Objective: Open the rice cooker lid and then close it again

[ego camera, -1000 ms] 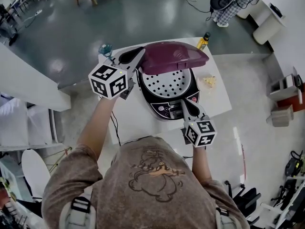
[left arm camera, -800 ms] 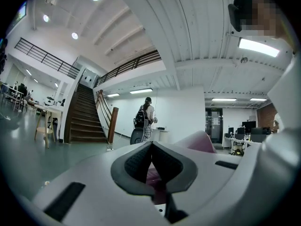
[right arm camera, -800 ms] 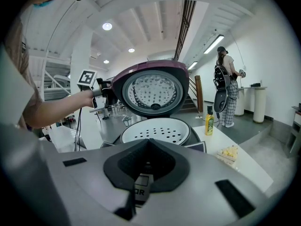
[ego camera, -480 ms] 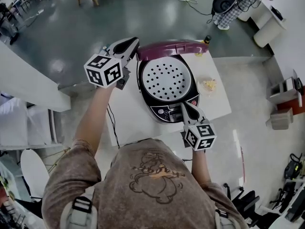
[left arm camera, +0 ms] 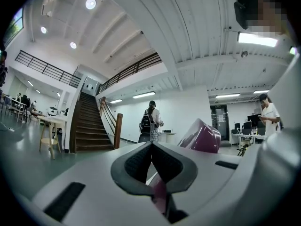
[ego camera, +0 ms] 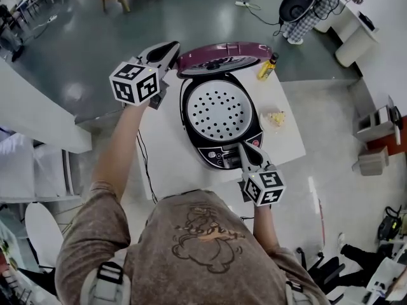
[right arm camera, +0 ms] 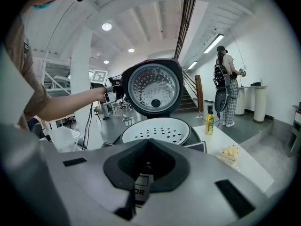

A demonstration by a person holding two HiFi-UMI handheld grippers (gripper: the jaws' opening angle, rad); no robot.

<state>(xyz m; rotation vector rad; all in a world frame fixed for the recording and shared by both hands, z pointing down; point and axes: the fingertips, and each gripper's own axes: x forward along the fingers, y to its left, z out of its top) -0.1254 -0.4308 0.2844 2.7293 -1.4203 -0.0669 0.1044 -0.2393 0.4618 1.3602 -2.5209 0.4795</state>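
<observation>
Both closed: left tongs (ego camera: 170, 46) beside raised lid (ego camera: 219, 51) edge, right tongs (ego camera: 242, 147) at cooker (ego camera: 210, 151) front.

The lid (ego camera: 222, 48) is glossy plastic, the steamer tray (ego camera: 219, 112) matt.

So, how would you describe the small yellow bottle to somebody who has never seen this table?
Find the white table with the open rice cooker on it. At the far edge, just right of the raised purple lid, stands the bottle. It alone is upright, yellow and dark-capped; the other yellowish thing is a low snack lying closer to the person.
</observation>
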